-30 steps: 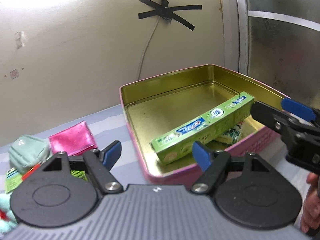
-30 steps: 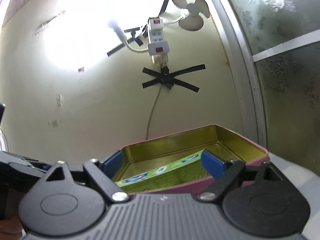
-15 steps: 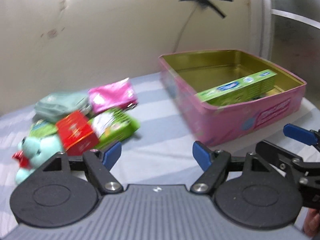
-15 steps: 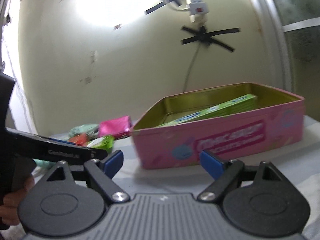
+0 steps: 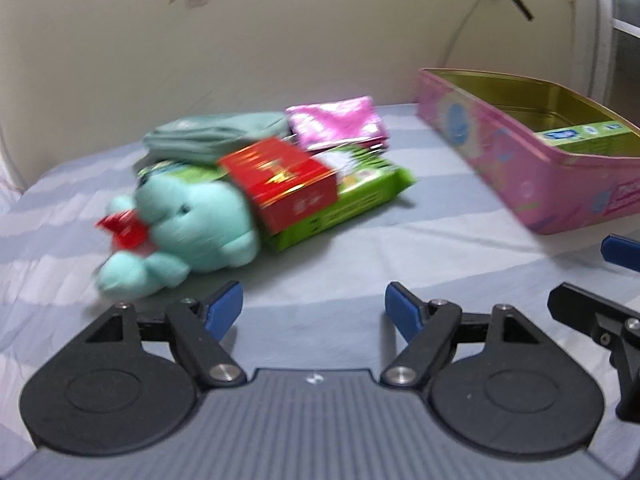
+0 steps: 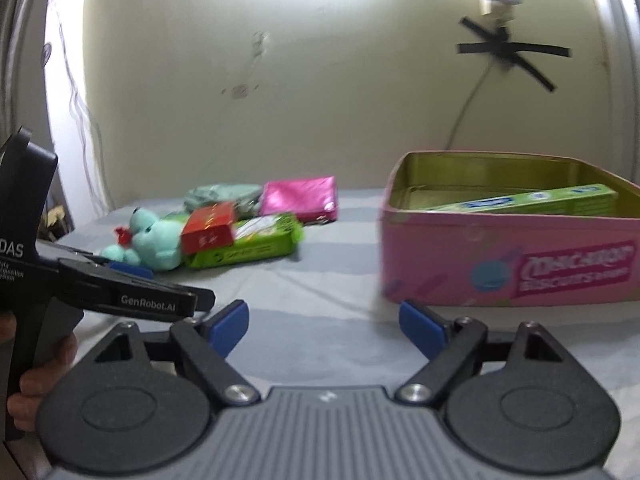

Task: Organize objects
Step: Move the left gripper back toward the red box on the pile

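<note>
A pink tin [image 5: 500,160] [image 6: 520,264] stands open at the right with a green toothpaste box [image 5: 580,136] [image 6: 532,200] inside. At the left lies a pile: a teal plush toy [image 5: 188,216] [image 6: 154,240], a red box [image 5: 280,180] [image 6: 208,228], a green packet [image 5: 360,192] [image 6: 256,244], a pink pouch [image 5: 336,120] [image 6: 300,196] and a grey-green pouch [image 5: 208,136] [image 6: 220,194]. My left gripper [image 5: 314,306] is open and empty, just in front of the plush. My right gripper [image 6: 324,320] is open and empty, short of the tin.
Everything sits on a blue-and-white striped cloth [image 5: 400,248] against a cream wall [image 6: 320,100]. A black tape cross and a cable [image 6: 508,52] hang on the wall behind the tin. A window frame [image 5: 600,20] is at the far right.
Both grippers have drawn back from the tin and swung left. The pile of objects has come into view in front of my left gripper. Both stay open.
</note>
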